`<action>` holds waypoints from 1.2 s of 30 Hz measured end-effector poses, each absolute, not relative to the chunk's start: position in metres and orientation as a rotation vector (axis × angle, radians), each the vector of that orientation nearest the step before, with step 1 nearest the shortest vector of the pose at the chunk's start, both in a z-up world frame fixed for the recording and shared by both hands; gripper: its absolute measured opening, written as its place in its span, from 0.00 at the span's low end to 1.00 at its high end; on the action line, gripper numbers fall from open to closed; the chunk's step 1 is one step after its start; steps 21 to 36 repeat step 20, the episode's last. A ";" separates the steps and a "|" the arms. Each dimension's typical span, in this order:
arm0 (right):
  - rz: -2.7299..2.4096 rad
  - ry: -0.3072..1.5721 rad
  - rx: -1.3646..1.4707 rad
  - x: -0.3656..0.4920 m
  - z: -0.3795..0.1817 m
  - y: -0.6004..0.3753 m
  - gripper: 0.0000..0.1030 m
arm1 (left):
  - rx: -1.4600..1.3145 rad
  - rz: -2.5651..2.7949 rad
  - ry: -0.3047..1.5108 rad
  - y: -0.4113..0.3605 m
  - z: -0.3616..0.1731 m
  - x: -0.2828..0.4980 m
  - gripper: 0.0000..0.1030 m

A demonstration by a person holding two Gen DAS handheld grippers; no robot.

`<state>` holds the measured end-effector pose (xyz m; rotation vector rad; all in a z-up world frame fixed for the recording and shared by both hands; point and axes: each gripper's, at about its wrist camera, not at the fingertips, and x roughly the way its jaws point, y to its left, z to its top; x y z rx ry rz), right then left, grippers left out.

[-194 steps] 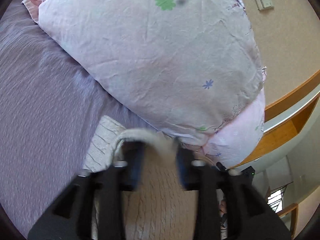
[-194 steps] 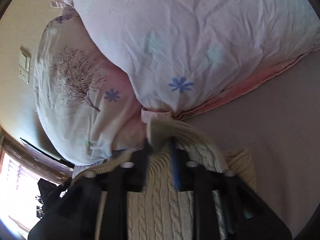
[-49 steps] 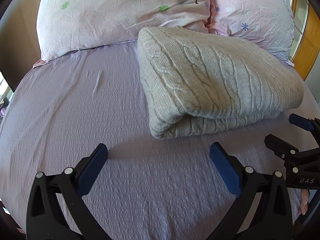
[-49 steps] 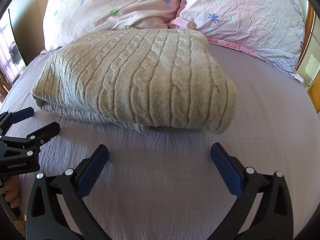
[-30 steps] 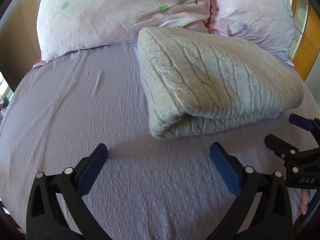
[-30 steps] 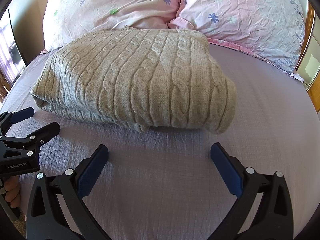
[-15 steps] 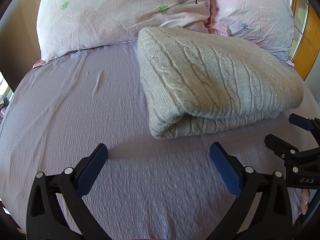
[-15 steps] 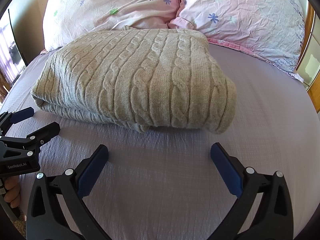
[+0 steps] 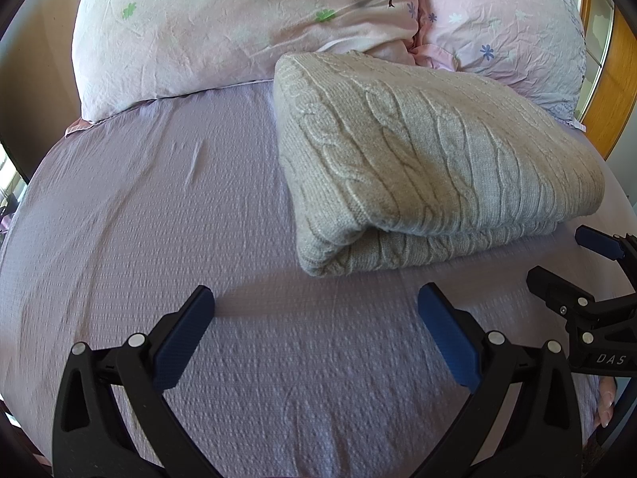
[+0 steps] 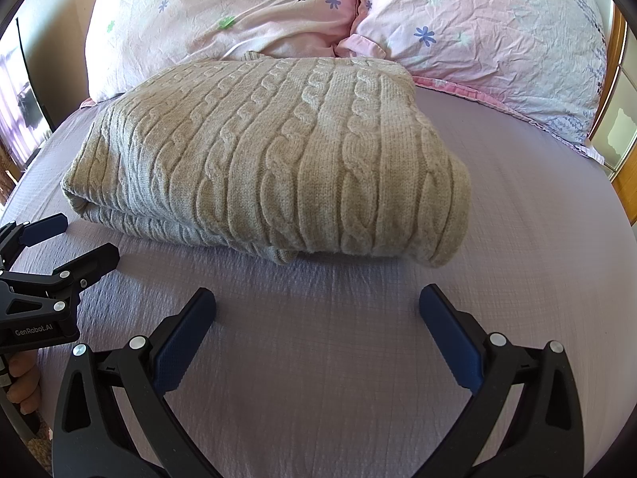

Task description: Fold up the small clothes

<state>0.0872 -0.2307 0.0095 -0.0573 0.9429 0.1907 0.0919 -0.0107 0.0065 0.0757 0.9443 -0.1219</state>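
Observation:
A beige cable-knit sweater (image 9: 418,159) lies folded on the lilac bed sheet (image 9: 159,219), its far edge against the pillows. It also shows in the right wrist view (image 10: 278,159). My left gripper (image 9: 314,306) is open and empty, hovering over the sheet just in front of the sweater's near left corner. My right gripper (image 10: 316,306) is open and empty, in front of the sweater's near right edge. Each gripper shows at the edge of the other's view: the right one (image 9: 573,263), the left one (image 10: 67,243).
Two pink flowered pillows (image 9: 239,20) (image 10: 497,32) lie at the head of the bed behind the sweater. A wooden headboard frame (image 9: 613,91) stands at the far right. The sheet (image 10: 517,199) stretches around the sweater on both sides.
6.5 s ago both grippers were shut on the sweater near the pillows. Over the last 1.6 s nothing has moved: both grippers are open and still in front of the folded sweater.

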 end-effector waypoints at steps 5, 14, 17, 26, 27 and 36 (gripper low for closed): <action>0.191 0.943 -0.057 0.087 0.010 -0.231 0.99 | 0.081 -0.131 0.969 -0.011 0.005 0.093 0.98; 0.191 0.943 -0.058 0.087 0.010 -0.231 0.99 | 0.093 -0.147 0.990 -0.010 0.004 0.092 0.98; 0.191 0.943 -0.058 0.088 0.010 -0.231 0.99 | 0.091 -0.145 0.986 -0.010 0.004 0.091 0.98; 0.192 0.943 -0.058 0.088 0.010 -0.231 0.99 | 0.091 -0.144 0.984 -0.010 0.004 0.091 0.98; 0.192 0.943 -0.058 0.088 0.010 -0.231 0.99 | 0.091 -0.144 0.984 -0.010 0.004 0.091 0.98; 0.192 0.943 -0.058 0.088 0.010 -0.231 0.99 | 0.091 -0.144 0.984 -0.010 0.004 0.091 0.98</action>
